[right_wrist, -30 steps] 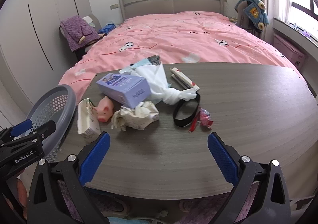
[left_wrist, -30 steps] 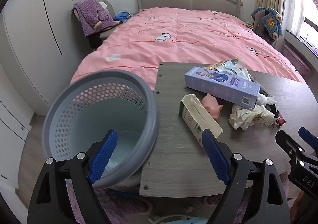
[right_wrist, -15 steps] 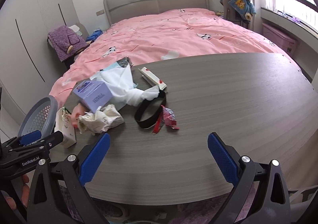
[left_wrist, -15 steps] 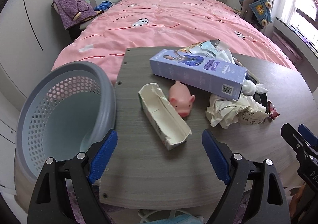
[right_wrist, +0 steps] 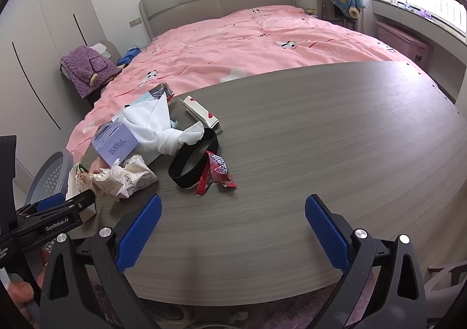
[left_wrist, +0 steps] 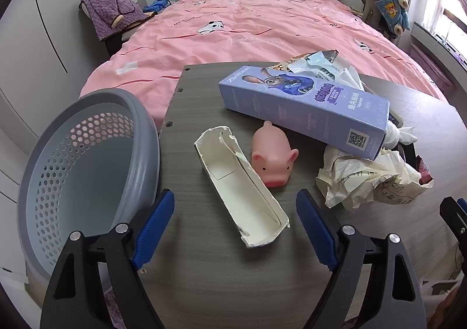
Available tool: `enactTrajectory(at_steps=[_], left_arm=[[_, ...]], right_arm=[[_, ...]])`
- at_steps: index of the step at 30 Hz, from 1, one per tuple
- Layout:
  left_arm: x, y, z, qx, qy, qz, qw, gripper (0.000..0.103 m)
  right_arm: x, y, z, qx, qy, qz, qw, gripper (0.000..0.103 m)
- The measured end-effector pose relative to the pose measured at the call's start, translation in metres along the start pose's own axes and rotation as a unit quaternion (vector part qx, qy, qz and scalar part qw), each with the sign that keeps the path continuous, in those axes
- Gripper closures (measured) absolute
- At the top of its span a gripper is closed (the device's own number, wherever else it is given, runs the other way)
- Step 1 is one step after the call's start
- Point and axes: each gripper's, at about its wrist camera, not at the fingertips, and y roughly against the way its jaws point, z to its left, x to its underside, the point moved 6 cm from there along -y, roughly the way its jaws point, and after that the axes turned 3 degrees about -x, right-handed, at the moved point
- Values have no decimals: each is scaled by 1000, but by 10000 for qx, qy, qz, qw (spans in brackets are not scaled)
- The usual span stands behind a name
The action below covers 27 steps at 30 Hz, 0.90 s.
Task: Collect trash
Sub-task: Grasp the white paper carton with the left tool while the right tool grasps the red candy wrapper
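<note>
A torn white carton (left_wrist: pixel 240 186) lies on the grey table (left_wrist: pixel 204 256), just ahead of my open, empty left gripper (left_wrist: pixel 235 229). Beside it are a pink toy pig (left_wrist: pixel 271 158), a purple box (left_wrist: pixel 303 110) and crumpled paper (left_wrist: pixel 367 178). A grey perforated trash basket (left_wrist: pixel 84 171) stands at the table's left edge. In the right wrist view my open, empty right gripper (right_wrist: pixel 233 229) hovers over the table's near edge; a red wrapper (right_wrist: pixel 217 174), black band (right_wrist: pixel 192 161), crumpled paper (right_wrist: pixel 125 178) and white cloth (right_wrist: pixel 163 127) lie ahead to the left.
A pink bed (right_wrist: pixel 262 45) lies behind the table. A wardrobe (left_wrist: pixel 58 22) lines the left wall. A chair with purple cloth (left_wrist: pixel 111 12) stands by the bed. A small white box (right_wrist: pixel 201 113) lies near the cloth. The table's right part (right_wrist: pixel 350 139) is bare wood.
My left gripper moved right and closer to the table, so the carton now sits between its fingers' line. My right gripper swung right; the trash pile shifted to the left of its view.
</note>
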Motion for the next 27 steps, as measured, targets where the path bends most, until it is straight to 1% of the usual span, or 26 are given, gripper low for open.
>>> enactTrajectory(at_steps=[2, 4, 5, 6, 7, 11, 13, 17, 20, 22, 24, 25, 27], left_arm=[[-1, -2, 0, 98, 28, 17, 9999, 31], [0, -4, 0, 192, 44, 86, 9998, 50], [1, -5, 0, 261, 57, 130, 9996, 55], [2, -7, 1, 295, 65, 156, 9994, 64], [3, -8, 2, 309, 65, 173, 9994, 68], [5, -4, 4, 361, 29, 129, 9993, 72], [5, 1, 5, 330, 27, 66, 9994, 73], [5, 10, 9, 256, 34, -47, 9997, 74], [6, 13, 11, 253, 48, -58, 9997, 75], [6, 16, 12, 238, 44, -84, 9997, 75], [5, 19, 14, 253, 56, -109, 9996, 75], [5, 20, 15, 265, 63, -119, 9996, 75], [4, 23, 17, 259, 81, -148, 9995, 75]], right_arm=[[0, -1, -1, 6, -13, 8, 10000, 6], [0, -2, -2, 17, -24, 23, 10000, 6], [0, -2, -3, 18, -30, 30, 10000, 6], [0, -3, -3, 16, -32, 37, 10000, 6], [0, -3, -3, 9, -31, 42, 10000, 6], [1, -6, -3, -56, 50, 84, 9999, 6], [1, -8, -4, -21, 118, 108, 9999, 6], [-3, -14, -3, 62, 382, 89, 9992, 7], [-10, -19, -5, 40, 428, 72, 9991, 8], [-14, -24, -6, 58, 461, 71, 9989, 13], [-16, -29, -4, 83, 544, 120, 9984, 25], [-16, -33, -3, 78, 592, 162, 9981, 28], [-16, -38, 0, 55, 680, 241, 9974, 37]])
